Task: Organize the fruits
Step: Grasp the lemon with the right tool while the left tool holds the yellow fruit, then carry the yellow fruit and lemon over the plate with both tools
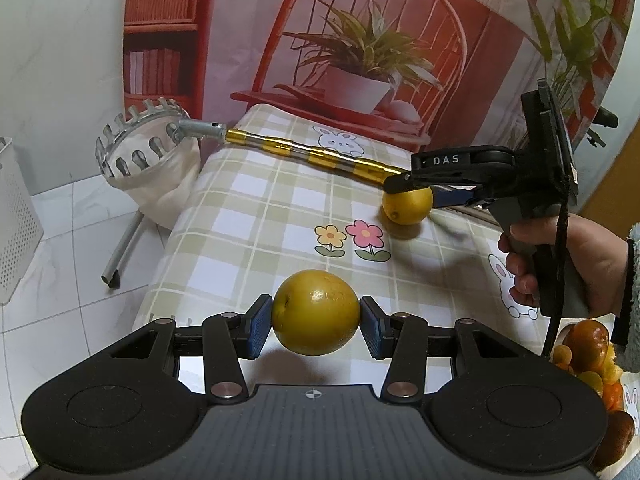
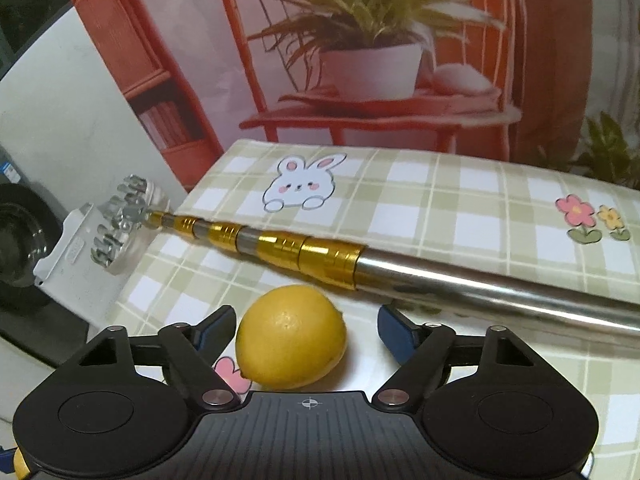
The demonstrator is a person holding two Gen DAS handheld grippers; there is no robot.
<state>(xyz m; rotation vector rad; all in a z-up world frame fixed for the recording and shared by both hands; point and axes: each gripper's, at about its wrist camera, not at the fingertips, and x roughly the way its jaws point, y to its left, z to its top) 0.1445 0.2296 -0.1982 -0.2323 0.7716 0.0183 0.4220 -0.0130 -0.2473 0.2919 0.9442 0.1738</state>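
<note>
A round yellow-brown fruit (image 1: 316, 312) hangs just above the checked tablecloth (image 1: 248, 208), with my left gripper (image 1: 316, 318) shut on it; the blue pads (image 1: 256, 330) press on both of its sides. A yellow lemon (image 2: 291, 338) lies on the cloth between the spread fingers of my right gripper (image 2: 306, 328), which is open, with a clear gap at the right pad (image 2: 394, 330). In the left wrist view the right gripper (image 1: 414, 194) straddles the lemon (image 1: 408, 208) from the right, held by a hand (image 1: 560, 264).
A telescopic fruit-picker pole (image 1: 312, 156) lies across the table just behind the lemon. Its toothed ring and cloth bag (image 1: 148, 160) hang off the left edge. A plate of mixed fruit (image 1: 588, 356) sits at the near right. A white perforated bin (image 1: 16, 220) stands on the floor.
</note>
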